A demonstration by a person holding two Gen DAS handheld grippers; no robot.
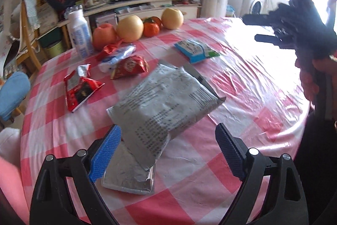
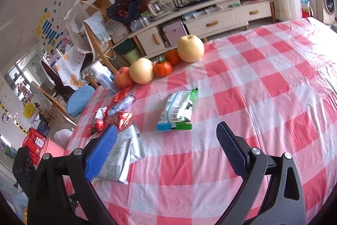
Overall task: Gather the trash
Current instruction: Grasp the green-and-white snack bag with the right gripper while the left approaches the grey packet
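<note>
The big silver bag [image 1: 166, 98] lies flat in the middle of the table [image 1: 242, 98], which has a pink and white checked cloth under a clear shiny cover. The bag looks empty, so it is likely very light, thin and crinkly, and it may slide on the smooth cover. A second, smaller silver bag [image 1: 128, 174] lies partly under the big silver bag, on the side nearest the left gripper [image 1: 168, 153]. The left gripper is spread wide with nothing in it, and the near end of the big silver bag lies between its blue pads. A good place to pinch looks like that near edge, where the bag lifts a little off the cloth. The right gripper [image 2: 166, 151] is spread wide too and holds nothing. In front of it, to the right of the big silver bag, lies a blue and green wrapper [image 2: 179, 113], flat and soft. Just behind the big silver bag are two red wrappers [image 1: 82, 88] [image 1: 130, 68] and a crumpled blue and white one [image 1: 118, 57]. These are small and light and could get pushed around. Farther behind the big silver bag stand a white bottle [image 1: 80, 33] and a row of fruit [image 1: 129, 27]. They are not trash and are well apart from the bag, so nothing blocks the way to it.
</note>
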